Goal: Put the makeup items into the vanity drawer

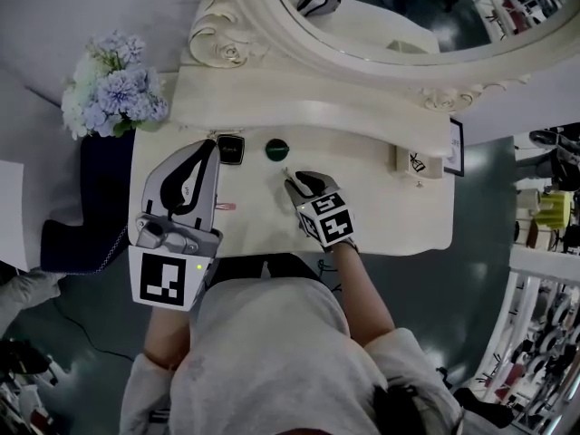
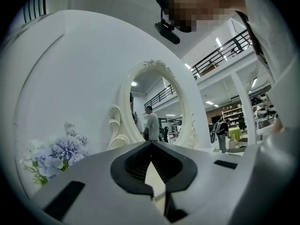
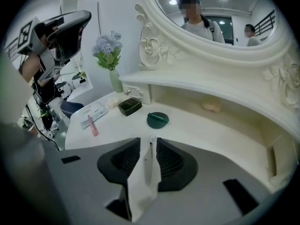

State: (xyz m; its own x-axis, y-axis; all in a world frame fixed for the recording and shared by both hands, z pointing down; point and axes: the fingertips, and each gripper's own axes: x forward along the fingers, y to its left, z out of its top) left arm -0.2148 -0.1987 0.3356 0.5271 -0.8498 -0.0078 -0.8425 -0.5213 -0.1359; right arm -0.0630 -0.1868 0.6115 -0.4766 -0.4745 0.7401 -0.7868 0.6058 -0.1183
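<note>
My right gripper (image 1: 294, 183) hovers over the middle of the white vanity top (image 1: 381, 216), shut on a thin white packet (image 3: 144, 182) that stands upright between its jaws. Just beyond it lie a round green compact (image 1: 276, 149) (image 3: 157, 119) and a black square compact (image 1: 231, 149) (image 3: 129, 106). A pink tube (image 1: 224, 207) (image 3: 93, 125) rests on a white leaflet (image 3: 96, 110) at the left. My left gripper (image 1: 214, 145) (image 2: 151, 145) is held high over the table's left side, jaws together with nothing in them. No drawer shows in any view.
An oval mirror (image 1: 408, 16) in a carved frame rises behind the top. Blue flowers (image 1: 113, 93) (image 3: 108, 46) stand in a vase at the left end. A small white box (image 1: 417, 161) sits at the right, and a beige puff (image 3: 212, 106) lies under the back shelf.
</note>
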